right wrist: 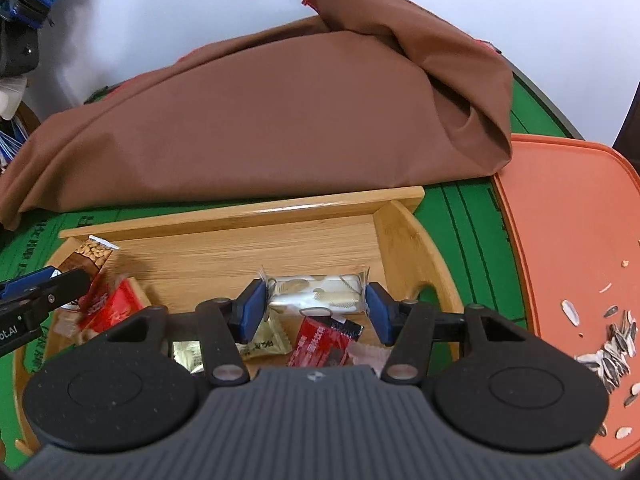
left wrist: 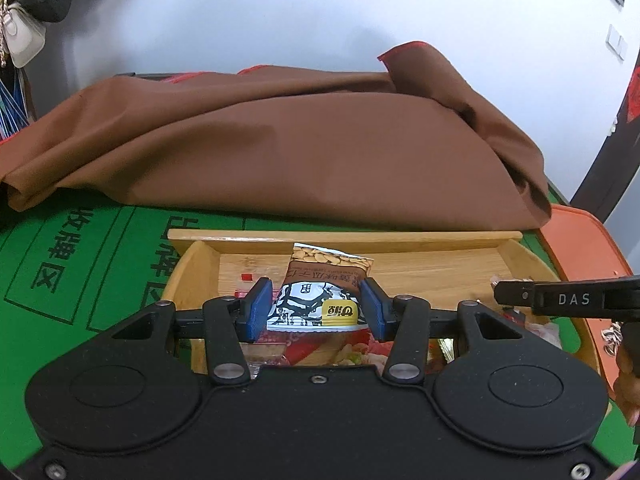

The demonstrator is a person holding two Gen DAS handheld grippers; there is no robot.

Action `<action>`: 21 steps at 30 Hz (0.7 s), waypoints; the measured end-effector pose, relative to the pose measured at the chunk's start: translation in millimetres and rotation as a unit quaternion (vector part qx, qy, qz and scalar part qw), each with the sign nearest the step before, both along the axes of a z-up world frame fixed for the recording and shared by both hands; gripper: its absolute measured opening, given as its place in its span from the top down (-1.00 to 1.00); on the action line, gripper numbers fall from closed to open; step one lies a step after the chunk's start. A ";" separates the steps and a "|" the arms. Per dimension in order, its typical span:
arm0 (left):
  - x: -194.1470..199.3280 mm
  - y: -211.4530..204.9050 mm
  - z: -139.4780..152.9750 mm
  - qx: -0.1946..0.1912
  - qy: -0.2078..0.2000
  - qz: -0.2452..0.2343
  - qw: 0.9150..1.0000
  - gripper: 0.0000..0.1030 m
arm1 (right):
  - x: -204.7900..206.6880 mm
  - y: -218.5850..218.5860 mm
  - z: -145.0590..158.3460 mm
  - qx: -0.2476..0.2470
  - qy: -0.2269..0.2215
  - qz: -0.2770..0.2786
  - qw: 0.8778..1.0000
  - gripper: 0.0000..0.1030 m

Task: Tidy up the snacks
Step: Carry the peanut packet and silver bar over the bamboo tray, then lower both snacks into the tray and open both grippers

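Note:
A bamboo tray [left wrist: 400,236] [right wrist: 256,208] sits on the green table and holds several wrapped snacks. My left gripper [left wrist: 316,308] is shut on a brown and white peanut packet [left wrist: 320,280], held above the tray's left part; the packet also shows in the right wrist view [right wrist: 94,254]. My right gripper [right wrist: 316,304] is shut on a white wrapped bar [right wrist: 316,294] above the tray's right part. Below it lie a red and black packet [right wrist: 324,340], a beige packet [right wrist: 268,344] and a red packet [right wrist: 116,308].
A brown cloth [left wrist: 280,144] [right wrist: 260,112] is heaped behind the tray. An orange lid [right wrist: 572,240] [left wrist: 580,240] to the right carries sunflower seed shells [right wrist: 612,344]. The green mat [left wrist: 80,264] has printed boxes at the left.

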State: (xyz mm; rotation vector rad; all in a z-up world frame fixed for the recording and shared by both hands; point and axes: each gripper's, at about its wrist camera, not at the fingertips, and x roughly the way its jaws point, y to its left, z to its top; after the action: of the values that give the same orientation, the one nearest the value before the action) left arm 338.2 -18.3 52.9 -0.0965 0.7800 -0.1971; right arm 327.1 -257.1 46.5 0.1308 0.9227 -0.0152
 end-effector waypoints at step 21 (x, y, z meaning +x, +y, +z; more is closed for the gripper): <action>5.1 -5.1 -13.3 0.013 0.008 0.015 1.000 0.11 | 5.4 12.9 -16.3 -0.011 0.007 0.013 1.000 -0.17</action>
State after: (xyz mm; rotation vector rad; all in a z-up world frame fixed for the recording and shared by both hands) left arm 343.3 -23.4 39.6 -0.0856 0.7967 -0.1589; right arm 332.6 -244.3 30.2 0.0988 0.9384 -0.0026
